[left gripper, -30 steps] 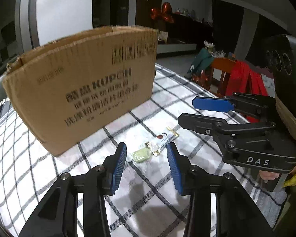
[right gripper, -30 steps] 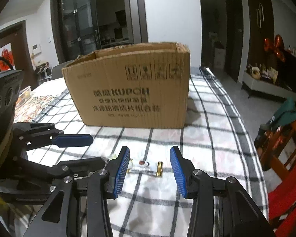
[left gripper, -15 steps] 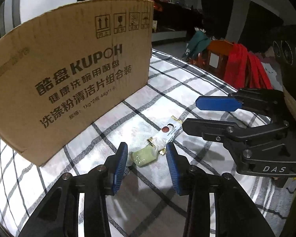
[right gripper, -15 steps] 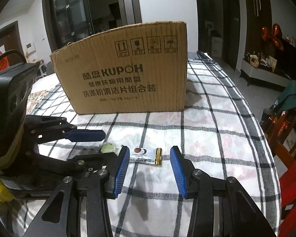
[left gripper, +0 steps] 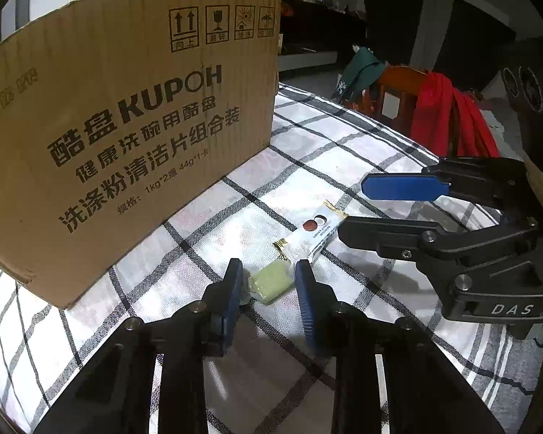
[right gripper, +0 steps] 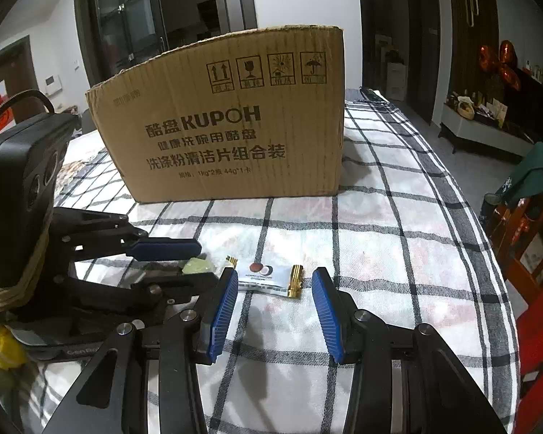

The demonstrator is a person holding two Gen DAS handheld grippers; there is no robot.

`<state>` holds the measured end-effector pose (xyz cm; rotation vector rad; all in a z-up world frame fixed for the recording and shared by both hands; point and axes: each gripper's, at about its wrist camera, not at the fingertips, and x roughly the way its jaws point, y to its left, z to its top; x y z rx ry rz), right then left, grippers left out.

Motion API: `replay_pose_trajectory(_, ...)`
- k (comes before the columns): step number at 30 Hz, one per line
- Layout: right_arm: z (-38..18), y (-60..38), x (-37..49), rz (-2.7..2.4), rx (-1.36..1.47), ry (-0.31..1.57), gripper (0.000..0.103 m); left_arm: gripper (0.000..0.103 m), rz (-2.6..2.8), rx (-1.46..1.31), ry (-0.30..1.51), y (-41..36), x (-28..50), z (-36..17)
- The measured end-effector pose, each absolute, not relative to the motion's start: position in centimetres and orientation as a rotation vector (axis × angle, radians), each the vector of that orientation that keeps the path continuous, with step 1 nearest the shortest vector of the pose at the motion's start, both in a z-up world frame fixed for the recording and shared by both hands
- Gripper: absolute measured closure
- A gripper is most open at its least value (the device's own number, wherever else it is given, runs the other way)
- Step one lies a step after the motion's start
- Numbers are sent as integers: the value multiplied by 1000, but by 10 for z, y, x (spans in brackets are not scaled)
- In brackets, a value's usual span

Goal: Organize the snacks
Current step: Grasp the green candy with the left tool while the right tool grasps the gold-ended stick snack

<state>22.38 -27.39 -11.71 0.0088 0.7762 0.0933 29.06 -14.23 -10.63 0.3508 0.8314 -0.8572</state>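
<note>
A small green wrapped candy [left gripper: 271, 284] lies on the checked tablecloth [left gripper: 344, 152]. My left gripper [left gripper: 268, 275] has it between its blue pads; the jaws are closing and the pads meet its two sides. From the right wrist view the candy [right gripper: 197, 266] shows between the left gripper's fingers [right gripper: 163, 247]. A white snack bar with gold ends [right gripper: 268, 276] lies just beyond the candy. My right gripper [right gripper: 274, 284] stands open with the bar in front of its fingertips, not touching it. The brown cardboard box [right gripper: 235, 126] stands upright behind both snacks.
The table's right edge [right gripper: 488, 253] drops off toward a wooden chair [right gripper: 525, 224]. In the left wrist view, a chair draped with red cloth [left gripper: 449, 115] stands past the far table edge. The box [left gripper: 126, 126] fills the left of that view, close to the left gripper.
My left gripper has come down to the green candy and its jaws have narrowed around it. The right gripper has stayed open at the snack bar, dipping a little.
</note>
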Motion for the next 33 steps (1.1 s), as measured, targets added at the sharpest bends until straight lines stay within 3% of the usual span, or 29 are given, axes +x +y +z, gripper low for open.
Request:
replay_pose_trajectory(15,-117,-268,225,187,-37,839,59,76,-764,267,824,-128,271,-85)
replay_pose_trajectory(33,-122,-234,263,495,-468,962,59,76,-549,132,885,-113,269,-83)
